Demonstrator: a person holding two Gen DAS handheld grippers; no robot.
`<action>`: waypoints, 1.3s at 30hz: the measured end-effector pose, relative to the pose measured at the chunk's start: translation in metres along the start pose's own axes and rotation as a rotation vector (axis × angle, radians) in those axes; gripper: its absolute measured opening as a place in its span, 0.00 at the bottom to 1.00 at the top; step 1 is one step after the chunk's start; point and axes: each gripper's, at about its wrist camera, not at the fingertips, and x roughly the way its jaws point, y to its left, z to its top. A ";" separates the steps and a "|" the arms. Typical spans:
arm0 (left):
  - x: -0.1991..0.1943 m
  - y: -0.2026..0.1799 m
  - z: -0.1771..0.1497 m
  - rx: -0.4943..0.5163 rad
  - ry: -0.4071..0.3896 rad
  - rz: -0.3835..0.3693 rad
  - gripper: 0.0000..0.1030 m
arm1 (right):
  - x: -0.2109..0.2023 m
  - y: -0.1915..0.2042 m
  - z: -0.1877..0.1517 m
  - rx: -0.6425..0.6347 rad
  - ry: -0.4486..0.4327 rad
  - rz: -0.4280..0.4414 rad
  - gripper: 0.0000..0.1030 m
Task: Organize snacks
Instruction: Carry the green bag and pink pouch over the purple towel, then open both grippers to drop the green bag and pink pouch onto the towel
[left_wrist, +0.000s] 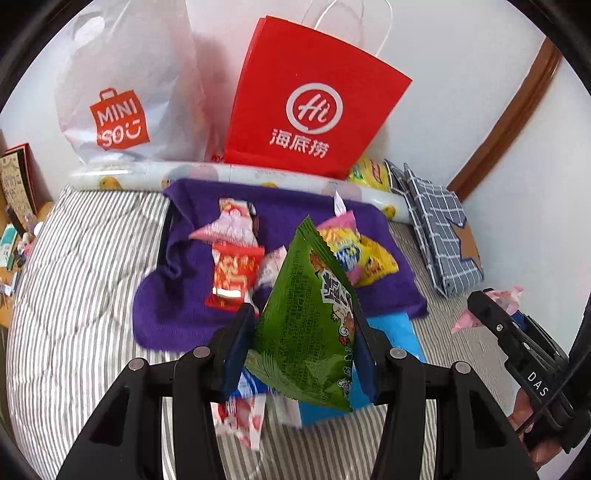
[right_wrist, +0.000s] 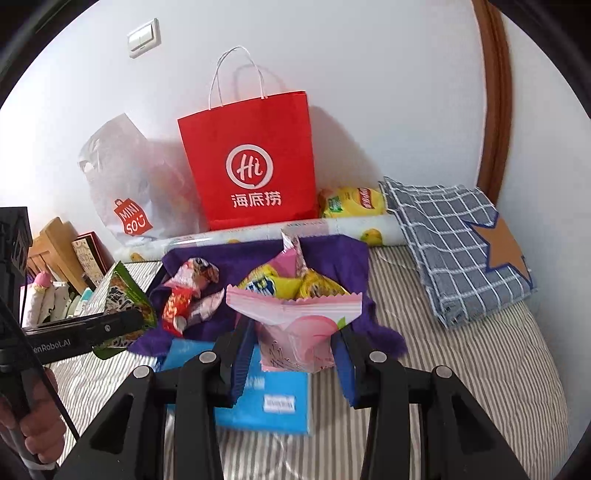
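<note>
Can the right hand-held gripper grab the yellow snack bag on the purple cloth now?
Probably not yet. The right hand-held gripper is already shut on a pink packet, which sits between it and the yellow snack bag on the purple cloth.

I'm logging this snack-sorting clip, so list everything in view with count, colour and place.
green snack packet: 1, green, clamped in left gripper
pink snack packet: 1, pink, clamped in right gripper
loose snack packets: several, red, pink, yellow, on the purple cloth
purple cloth: 1, purple, on the bed
blue box: 1, blue, on the bed in front of the cloth
red paper bag: 1, red, upright against the wall
white plastic bag: 1, white with red logo, left of the red bag
yellow packet: 1, yellow, right of the red bag
checked fabric: 1, blue-white, far right
striped bedding: 1, grey-white, beneath everything
left gripper: 1, black
right gripper: 1, black
</note>
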 end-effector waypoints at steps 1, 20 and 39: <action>0.002 0.001 0.003 0.002 -0.006 0.003 0.49 | 0.006 0.002 0.005 -0.004 0.001 0.004 0.37; 0.035 0.036 0.024 -0.023 -0.064 0.018 0.47 | 0.096 0.013 0.036 -0.014 0.043 0.083 0.37; 0.044 0.038 0.022 -0.052 -0.042 -0.019 0.47 | 0.124 0.002 0.012 -0.021 0.128 0.080 0.38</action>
